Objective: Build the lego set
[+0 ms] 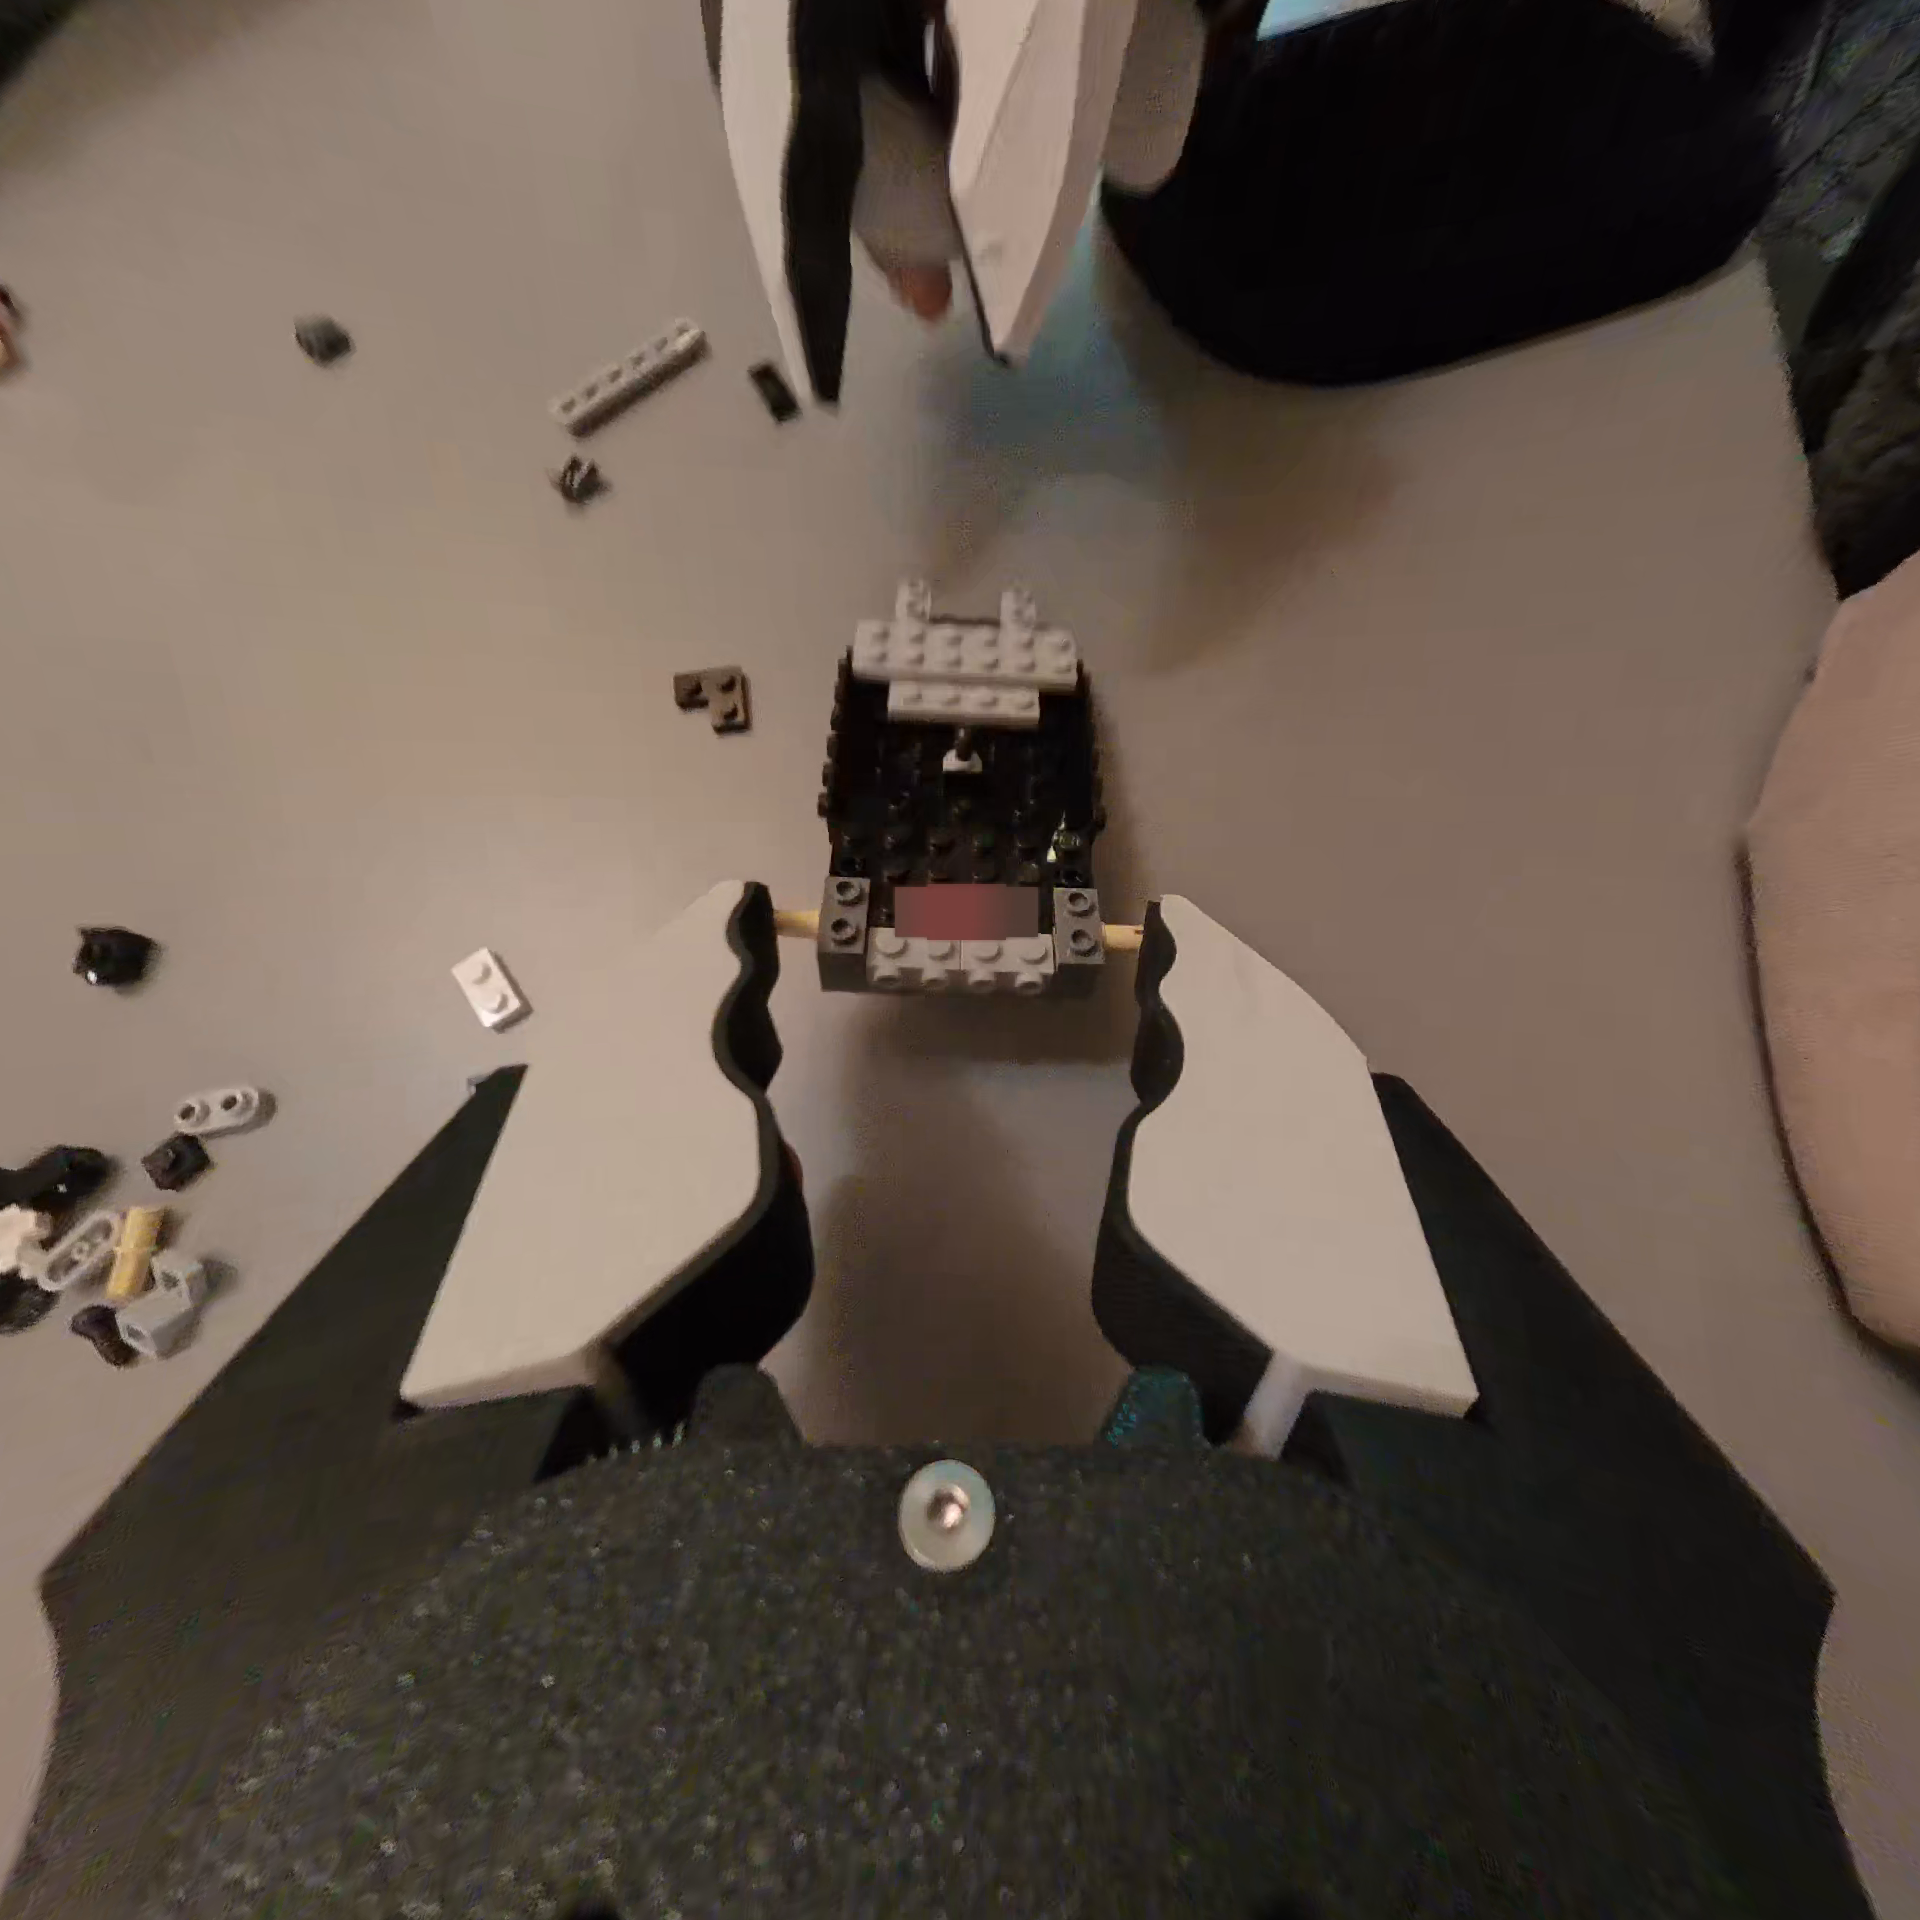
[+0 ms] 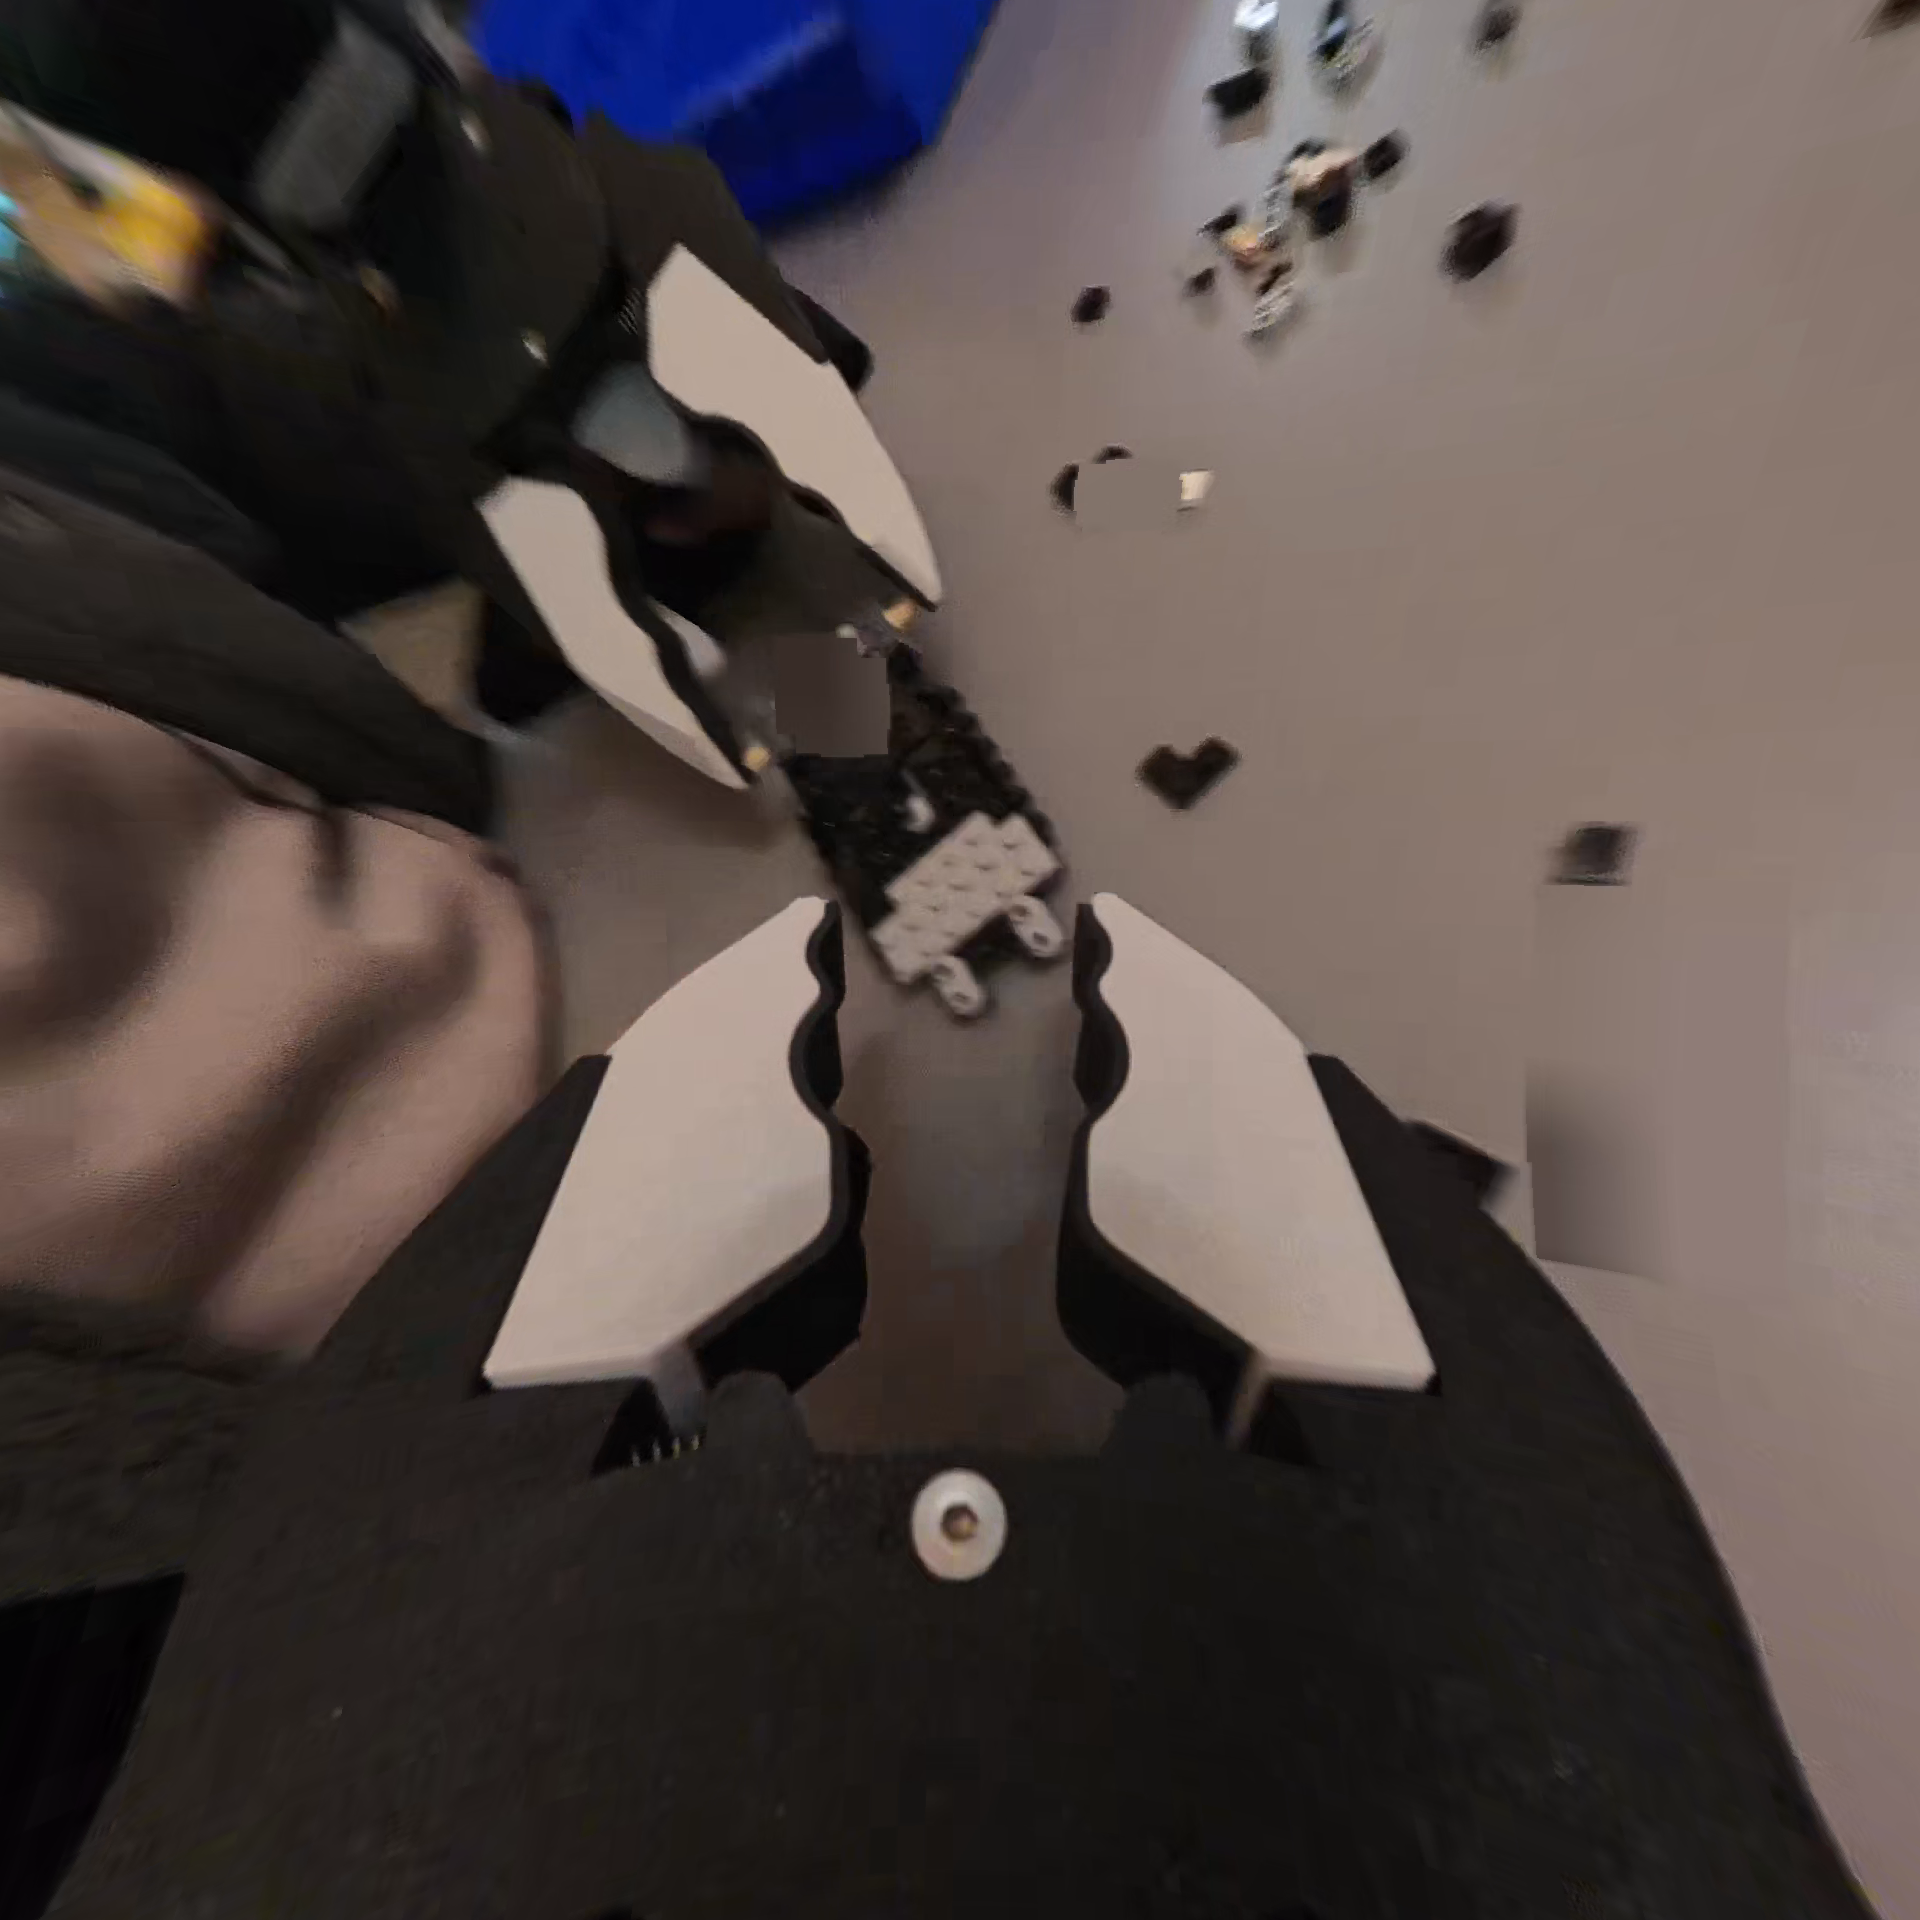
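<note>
The lego build (image 1: 956, 790) is a black studded body with grey plates at both ends and a tan axle (image 1: 795, 922) through its near end. It rests on the grey surface. My left gripper (image 1: 954, 914) straddles the near end, its fingertips touching the two axle ends. The left gripper also shows in the right wrist view (image 2: 831, 686). My right gripper (image 2: 954, 914) is open and empty. The build's grey end with two lugs (image 2: 966, 925) lies just ahead of its tips. In the left wrist view the right gripper (image 1: 914, 369) hangs beyond the build's far end.
Loose pieces lie to the left: a grey holed beam (image 1: 629, 379), a black L plate (image 1: 717, 696), a white plate (image 1: 490, 987) and a small pile (image 1: 104, 1247). A person's dark clothing (image 1: 1455, 208) and a pinkish cushion (image 1: 1849, 935) are on the right. A blue bin (image 2: 727, 83) stands behind. My hands' fingertips stand some 10 cm from each other.
</note>
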